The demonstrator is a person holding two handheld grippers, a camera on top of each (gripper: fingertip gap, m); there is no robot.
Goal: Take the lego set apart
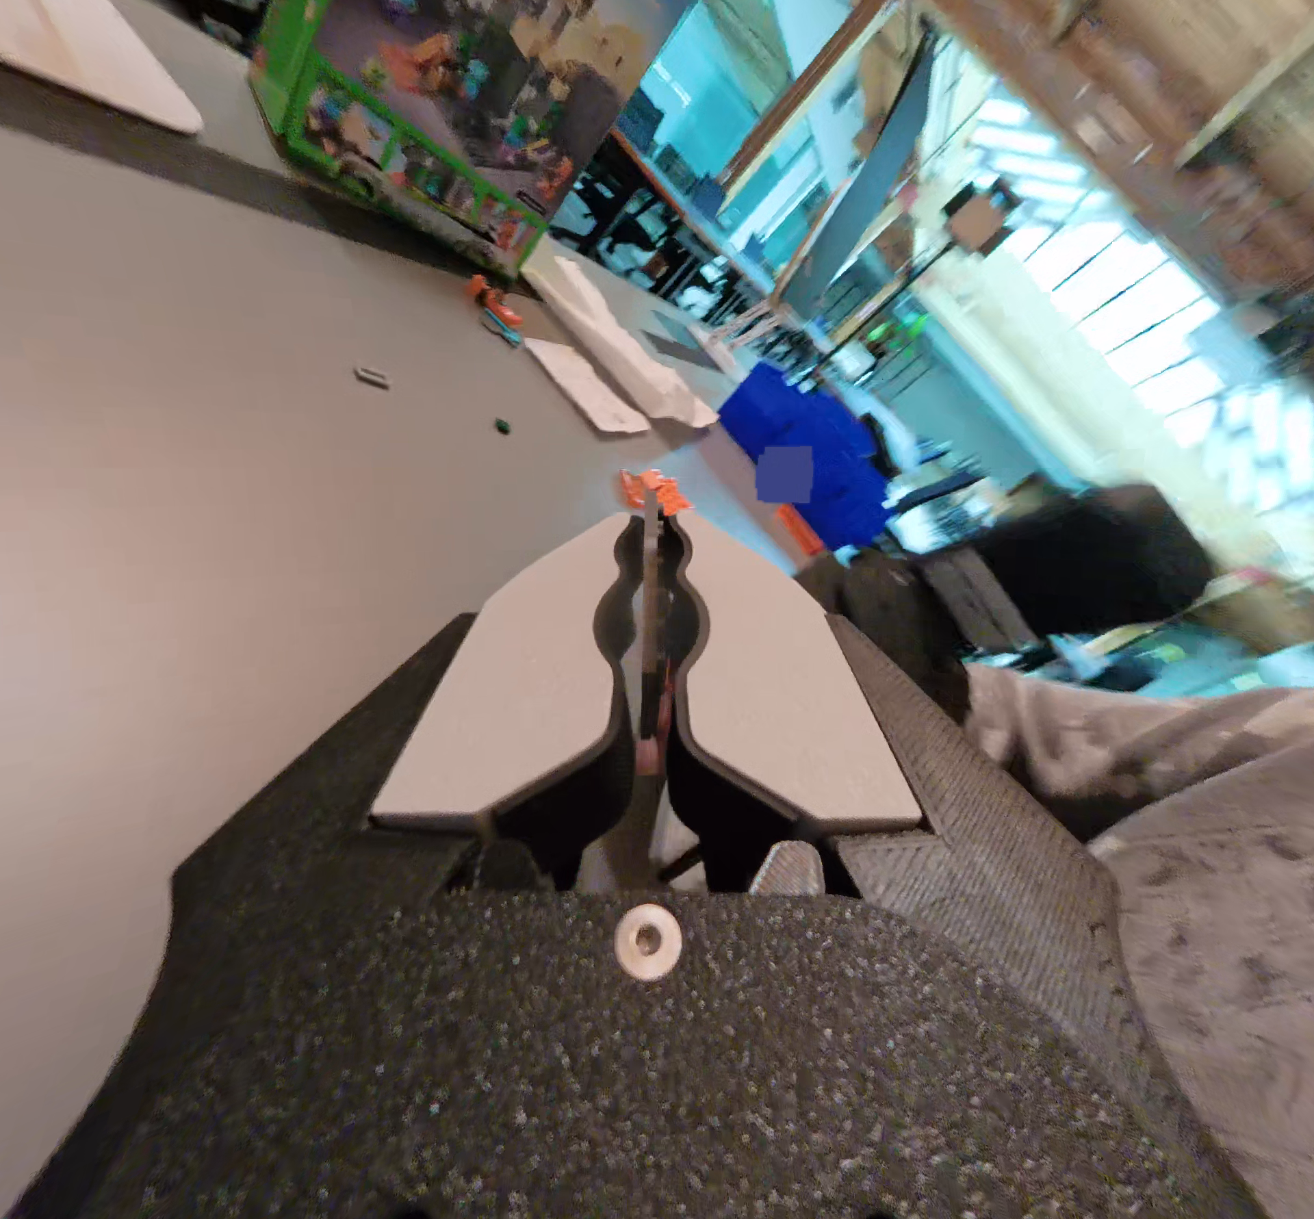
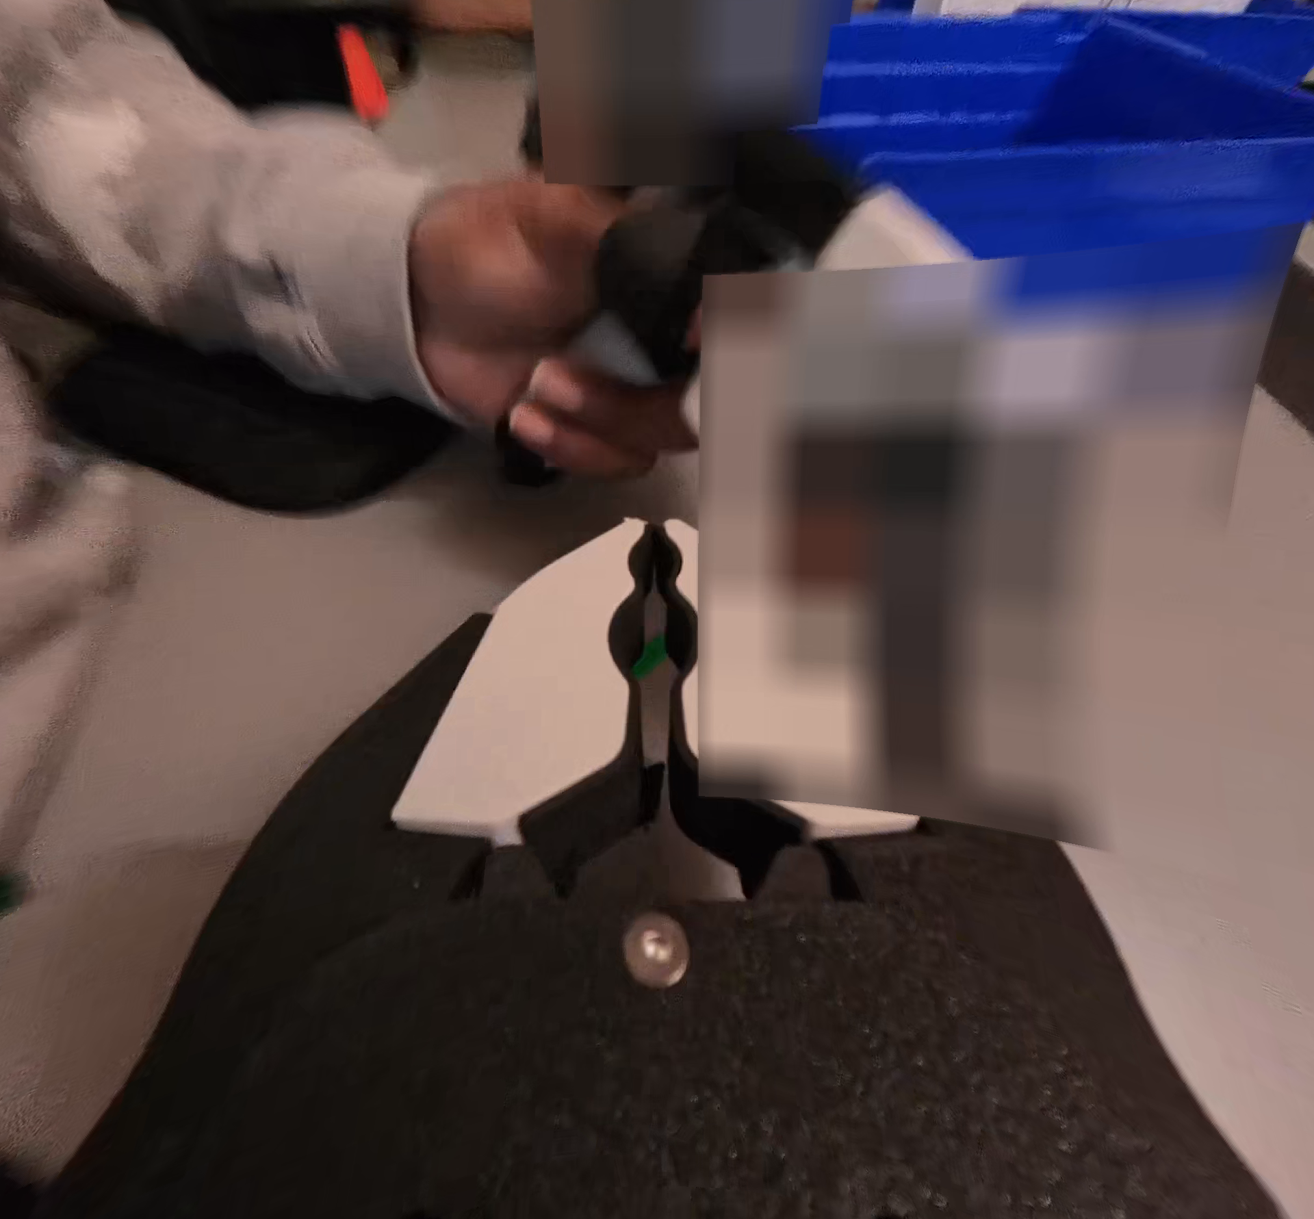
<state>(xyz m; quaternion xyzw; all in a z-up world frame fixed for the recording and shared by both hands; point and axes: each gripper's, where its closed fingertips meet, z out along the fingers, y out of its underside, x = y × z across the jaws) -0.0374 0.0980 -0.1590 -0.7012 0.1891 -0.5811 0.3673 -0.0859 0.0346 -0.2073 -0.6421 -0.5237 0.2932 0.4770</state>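
Observation:
My left gripper [image 1: 650, 523] is shut on a thin grey lego plate [image 1: 650, 587] held edge-on between the jaws. Orange pieces [image 1: 658, 489] stick out past the fingertips at the plate's far end. It is held above the grey table [image 1: 178, 474]. My right gripper [image 2: 654, 530] is shut, tips together, with a small green piece [image 2: 649, 658] in the round recess between the jaws. In the right wrist view, a person's hand [image 2: 512, 303] in a grey sleeve grips the other gripper's black handle [image 2: 654, 260]. Mosaic patches hide its front.
A green lego box [image 1: 441, 82] stands at the table's far side. On the table lie an orange lego cluster [image 1: 494, 306], a small grey piece [image 1: 372, 376], a tiny green piece [image 1: 503, 426] and white paper bags [image 1: 611, 360]. A blue bin [image 2: 1066, 139] shows in both views [image 1: 803, 445].

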